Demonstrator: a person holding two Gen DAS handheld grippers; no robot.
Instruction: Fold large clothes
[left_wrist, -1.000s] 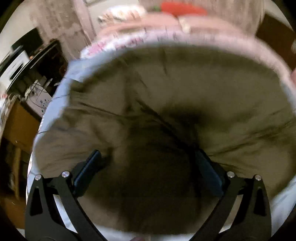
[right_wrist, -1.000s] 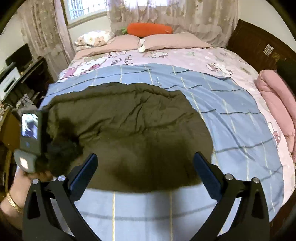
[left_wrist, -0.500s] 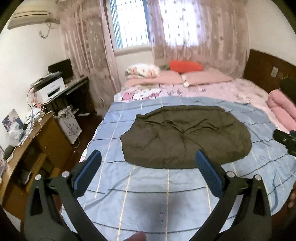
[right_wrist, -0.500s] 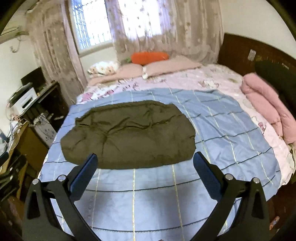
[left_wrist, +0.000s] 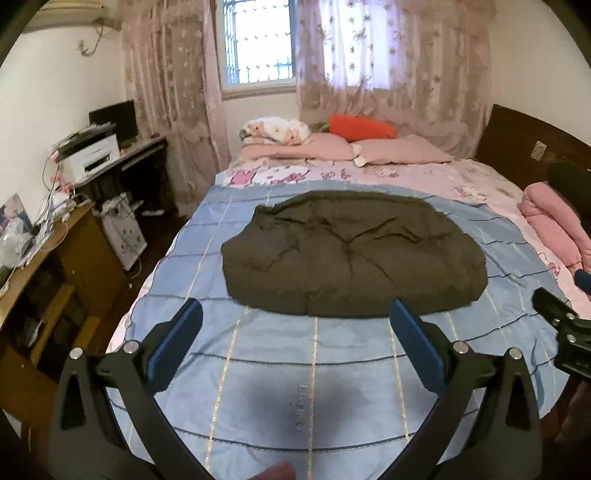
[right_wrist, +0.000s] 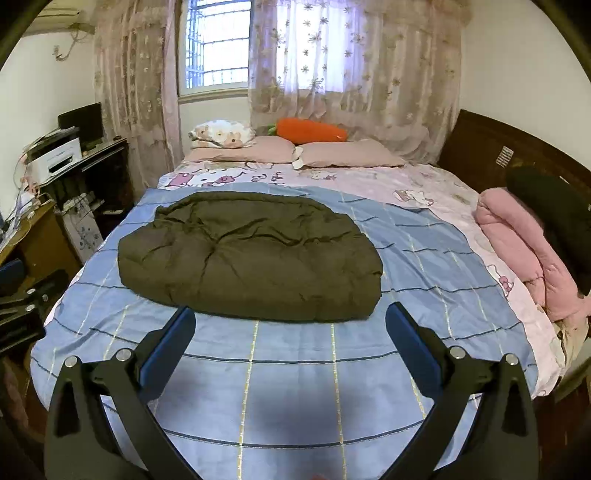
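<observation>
Left wrist view: olive padded coat (left_wrist: 351, 258) looks soft, bulky; pinch its edge; both hand-held grippers (left_wrist: 295, 332) (right_wrist: 291, 328) gape empty

Daylight glares through the barred window (left_wrist: 258, 40) and sheer floral curtains (right_wrist: 351, 55); soft shadows near frame bottom; sharp focus; fisheye-bent, dark-vignetted edges.

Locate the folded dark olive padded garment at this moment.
The folded dark olive padded garment lies on the blue checked bedspread, mid-bed in the left wrist view, left of centre in the right wrist view, ahead of both open grippers and touching neither.
</observation>
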